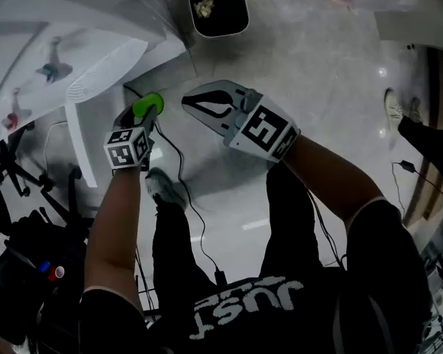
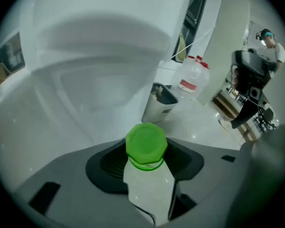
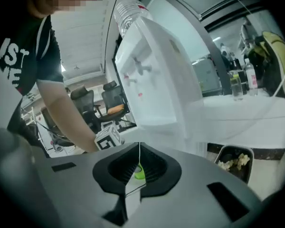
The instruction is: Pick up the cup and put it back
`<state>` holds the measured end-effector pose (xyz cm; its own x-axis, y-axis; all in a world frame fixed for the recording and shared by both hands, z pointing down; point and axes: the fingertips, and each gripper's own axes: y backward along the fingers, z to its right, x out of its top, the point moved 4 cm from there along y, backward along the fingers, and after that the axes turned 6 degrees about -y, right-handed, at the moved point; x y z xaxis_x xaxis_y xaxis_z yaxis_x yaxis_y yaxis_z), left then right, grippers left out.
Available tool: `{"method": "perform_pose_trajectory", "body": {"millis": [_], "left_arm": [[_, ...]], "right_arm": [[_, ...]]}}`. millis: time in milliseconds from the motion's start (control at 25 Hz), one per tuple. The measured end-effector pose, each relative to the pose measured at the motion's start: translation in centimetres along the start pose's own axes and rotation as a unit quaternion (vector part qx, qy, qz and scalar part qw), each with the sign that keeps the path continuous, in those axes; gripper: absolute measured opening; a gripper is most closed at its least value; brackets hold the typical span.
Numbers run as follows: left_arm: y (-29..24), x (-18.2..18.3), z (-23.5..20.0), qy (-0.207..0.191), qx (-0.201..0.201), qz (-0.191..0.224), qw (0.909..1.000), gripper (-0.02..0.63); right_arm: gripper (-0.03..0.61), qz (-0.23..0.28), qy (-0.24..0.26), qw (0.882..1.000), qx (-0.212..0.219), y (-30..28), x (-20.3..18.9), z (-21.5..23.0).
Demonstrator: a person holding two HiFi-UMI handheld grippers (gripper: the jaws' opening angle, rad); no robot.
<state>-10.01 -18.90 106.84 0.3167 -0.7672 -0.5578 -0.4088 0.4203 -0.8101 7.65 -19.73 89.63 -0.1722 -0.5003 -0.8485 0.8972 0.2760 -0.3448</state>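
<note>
My left tool (image 1: 146,116) grips the green-capped bottle (image 2: 148,184), whose long axis runs cap-first out along the jaws. My right tool (image 3: 138,169), clenched empty, sits close beside it.

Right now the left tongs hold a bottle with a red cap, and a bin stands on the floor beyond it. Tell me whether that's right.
One thing is wrong: the cap is green, not red. The left gripper view shows it. The rest stands: the left tongs hold the bottle, and the bin stands on the floor beyond it.
</note>
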Motion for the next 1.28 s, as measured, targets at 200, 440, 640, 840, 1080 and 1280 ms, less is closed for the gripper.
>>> {"method": "perform_pose_trajectory", "body": {"millis": [200, 440, 640, 840, 1080, 1280], "left_arm": [[-8.6, -1.5, -6.9, 0.016, 0.051, -0.004, 0.9986, 0.235], [-12.8, 2.1, -11.7, 0.0, 0.096, 0.028, 0.995, 0.235], [-15.2, 4.7, -13.6, -0.022, 0.117, 0.029, 0.9925, 0.236], [-17.1, 6.5, -15.4, -0.029, 0.129, 0.021, 0.991, 0.242], [-16.0, 8.3, -15.4, -0.015, 0.134, 0.045, 0.9899, 0.392], [-13.7, 4.8, -12.8, 0.03, 0.135, 0.056, 0.9888, 0.41]], "right_arm": [[0.035, -0.003, -0.024, 1.0, -0.004, -2.5, -8.0, 3.9], [0.035, -0.013, -0.03, 0.999, -0.017, -2.8, -12.6, 4.0], [0.035, -0.015, -0.039, 0.999, -0.024, -2.3, -13.8, 3.5], [0.035, -0.016, -0.044, 0.999, -0.022, -2.8, -13.2, 4.8], [0.035, -0.007, -0.041, 0.999, -0.014, -2.0, -11.6, 4.6], [0.035, -0.01, -0.058, 0.998, -0.01, -1.2, -13.2, 4.3]]}}
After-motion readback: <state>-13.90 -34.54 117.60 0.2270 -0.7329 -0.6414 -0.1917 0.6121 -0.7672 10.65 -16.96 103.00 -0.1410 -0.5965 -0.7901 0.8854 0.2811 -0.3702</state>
